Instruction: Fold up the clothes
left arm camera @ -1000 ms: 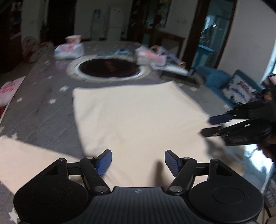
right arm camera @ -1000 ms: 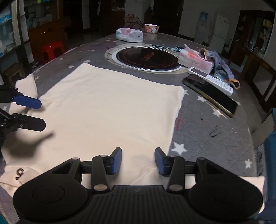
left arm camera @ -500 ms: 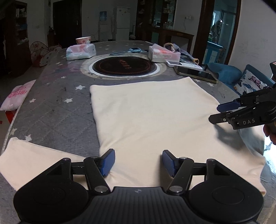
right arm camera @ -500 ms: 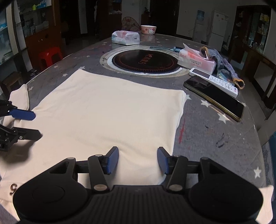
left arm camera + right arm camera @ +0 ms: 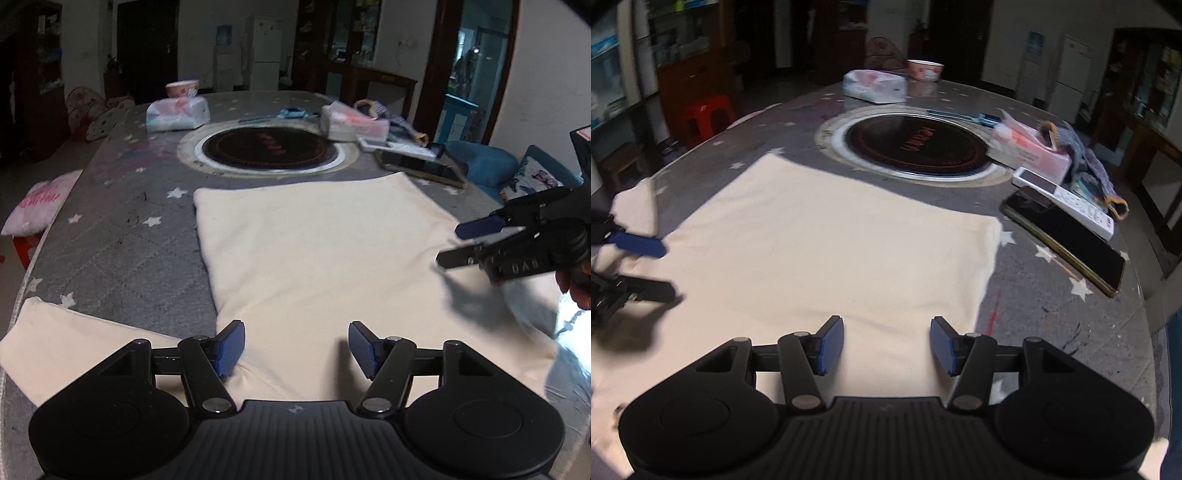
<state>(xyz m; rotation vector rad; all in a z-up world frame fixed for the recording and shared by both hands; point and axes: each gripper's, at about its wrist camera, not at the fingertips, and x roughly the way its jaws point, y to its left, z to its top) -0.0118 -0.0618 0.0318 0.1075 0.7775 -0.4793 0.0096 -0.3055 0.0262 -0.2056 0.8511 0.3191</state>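
Observation:
A cream garment [image 5: 317, 254] lies flat on the grey star-patterned table [image 5: 110, 236], its sleeve [image 5: 74, 343] spread to the left. My left gripper [image 5: 295, 345] is open above the garment's near edge, nothing between its blue pads. In the same view my right gripper [image 5: 465, 243] comes in from the right, open over the garment's right side. The right wrist view shows the garment [image 5: 827, 251] again, my right gripper [image 5: 886, 343] open above its near right part, and my left gripper [image 5: 661, 269] open at the left edge.
A round black hotplate [image 5: 916, 142] sits in the table's middle. Tissue packs [image 5: 875, 86], a bowl [image 5: 925, 69], a phone [image 5: 1067, 240], a remote [image 5: 1067, 199] and a knitted item [image 5: 1089, 166] lie behind and right of the garment. A red stool [image 5: 705, 118] stands beyond the table.
Both grippers have shifted a little above the garment and stay open. The right gripper has moved inward over the garment's right side; the cloth has not moved.

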